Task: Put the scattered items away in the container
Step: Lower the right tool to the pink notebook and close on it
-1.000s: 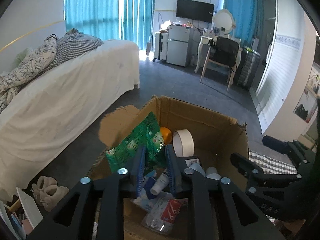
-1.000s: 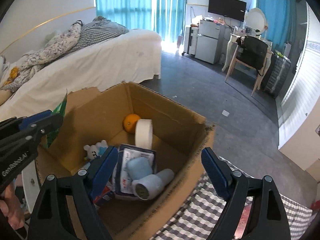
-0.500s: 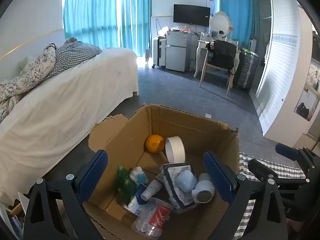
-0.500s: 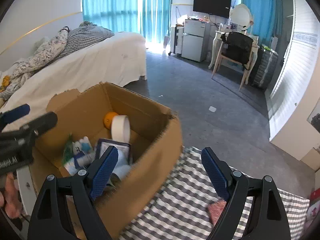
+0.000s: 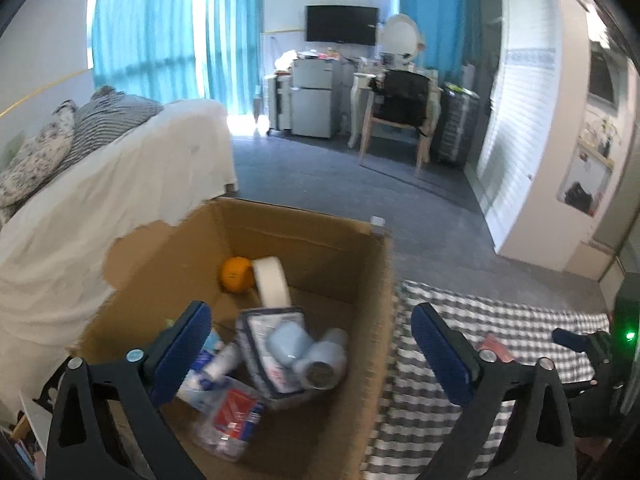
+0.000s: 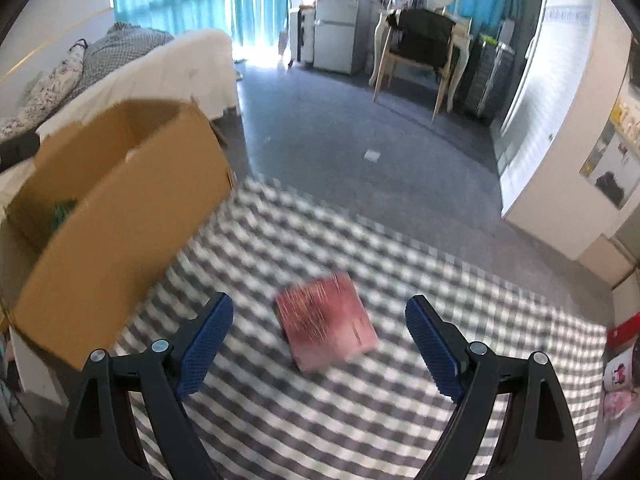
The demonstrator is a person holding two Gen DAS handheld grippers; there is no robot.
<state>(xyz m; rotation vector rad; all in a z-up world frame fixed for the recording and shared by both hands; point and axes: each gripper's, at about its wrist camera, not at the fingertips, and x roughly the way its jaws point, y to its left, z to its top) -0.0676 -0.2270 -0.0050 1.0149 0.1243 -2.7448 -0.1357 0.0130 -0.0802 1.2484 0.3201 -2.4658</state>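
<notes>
Box (image 5: 372,344) sits on the checked cloth (image 6: 360,420), already part filled. Your left gripper (image 5: 310,354) hangs over it, jaws opening and empty. Your right gripper (image 6: 320,344) is opening above the pink packet (image 6: 326,322); next, lower and clamp it.

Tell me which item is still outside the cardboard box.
The pink packet lying on the checkered cloth; the orange, tape roll and the rest sit inside the box.
</notes>
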